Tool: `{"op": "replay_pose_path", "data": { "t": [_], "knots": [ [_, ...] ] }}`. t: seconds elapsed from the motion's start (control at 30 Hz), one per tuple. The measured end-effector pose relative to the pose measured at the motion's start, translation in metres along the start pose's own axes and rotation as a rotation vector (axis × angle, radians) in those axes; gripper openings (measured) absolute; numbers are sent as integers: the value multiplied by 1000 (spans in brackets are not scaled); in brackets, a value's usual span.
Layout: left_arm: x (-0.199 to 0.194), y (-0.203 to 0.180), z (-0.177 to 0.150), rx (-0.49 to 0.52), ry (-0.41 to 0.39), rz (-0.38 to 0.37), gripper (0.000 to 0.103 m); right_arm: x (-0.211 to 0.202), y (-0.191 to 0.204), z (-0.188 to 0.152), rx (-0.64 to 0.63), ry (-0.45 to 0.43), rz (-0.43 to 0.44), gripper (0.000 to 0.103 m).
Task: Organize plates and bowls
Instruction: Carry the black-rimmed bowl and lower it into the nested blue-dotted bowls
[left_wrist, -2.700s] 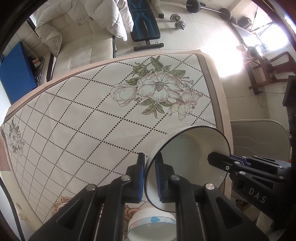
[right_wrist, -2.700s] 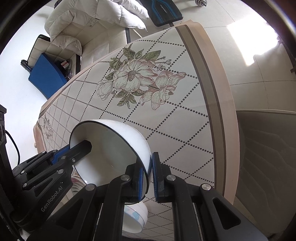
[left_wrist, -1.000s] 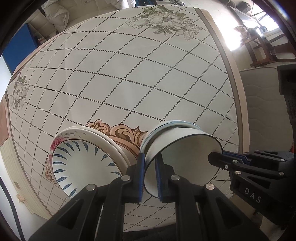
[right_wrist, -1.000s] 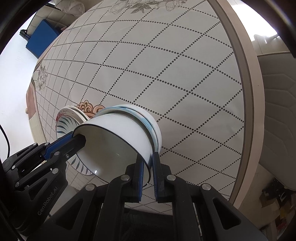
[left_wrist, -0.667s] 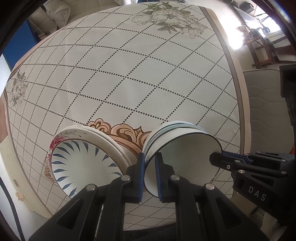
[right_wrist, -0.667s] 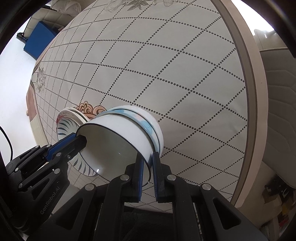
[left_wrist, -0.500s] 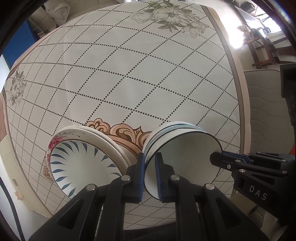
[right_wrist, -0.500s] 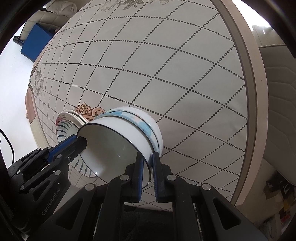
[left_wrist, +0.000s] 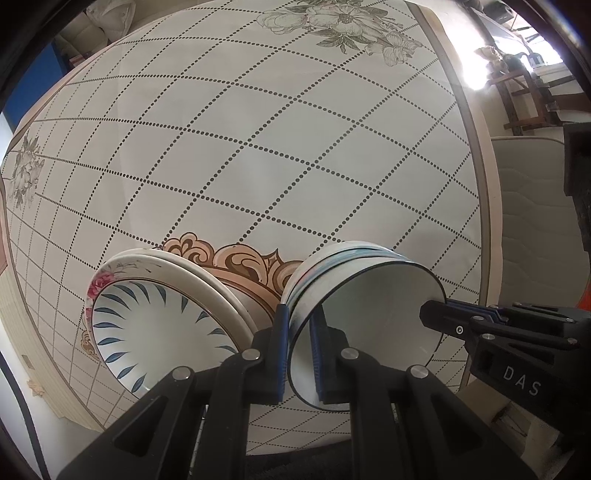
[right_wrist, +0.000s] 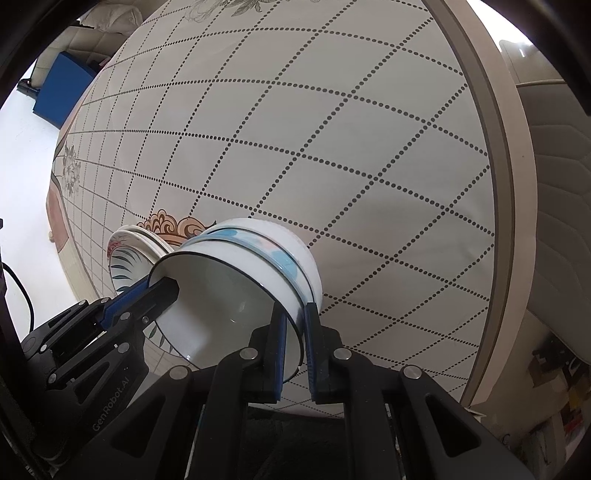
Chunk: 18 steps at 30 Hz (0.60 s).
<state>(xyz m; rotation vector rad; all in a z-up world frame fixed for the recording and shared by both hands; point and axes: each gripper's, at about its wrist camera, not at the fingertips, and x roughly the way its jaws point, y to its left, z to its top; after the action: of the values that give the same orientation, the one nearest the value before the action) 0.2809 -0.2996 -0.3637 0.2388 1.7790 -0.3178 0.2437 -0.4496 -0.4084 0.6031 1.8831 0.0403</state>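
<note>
Step in hand: nesting. Your left tool (left_wrist: 297, 347) and right tool (right_wrist: 295, 343) each pinch the black-rimmed bowl's (left_wrist: 369, 328) rim, low in frame, over the bowl stack (right_wrist: 295, 258). Next, likely: seat it level, then release both together.

You've got a white bowl (left_wrist: 373, 325) with a thin dark rim nested in the blue-banded bowls (right_wrist: 288, 254) on the table; just beside them, stacked plates (left_wrist: 155, 317), the top one blue-leafed

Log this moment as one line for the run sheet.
left gripper: shut on white bowl rim | right gripper: shut on opposite rim | bowl: nested in bowl stack | plate stack: beside
</note>
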Motion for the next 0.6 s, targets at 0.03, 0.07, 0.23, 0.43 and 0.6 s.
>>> {"op": "replay_pose_path", "data": {
  "t": [0.03,0.07,0.23,0.43,0.6],
  "knots": [
    [1,1,0,-2,2,-2,9,0,-1,0,2,2,3,11],
    [1,1,1,-3,3,-4,9,0,-1,1,3,3,5,11],
    [4,3,3,-7,15,-11,9,1,-3,3,12,11,11,11],
    [5,4,3,-24,18,-12,11,0,-4,4,18,25,23,12],
    [5,8,3,-47,25,-12,12,-1,-2,3,12,26,22,12]
  ]
}}
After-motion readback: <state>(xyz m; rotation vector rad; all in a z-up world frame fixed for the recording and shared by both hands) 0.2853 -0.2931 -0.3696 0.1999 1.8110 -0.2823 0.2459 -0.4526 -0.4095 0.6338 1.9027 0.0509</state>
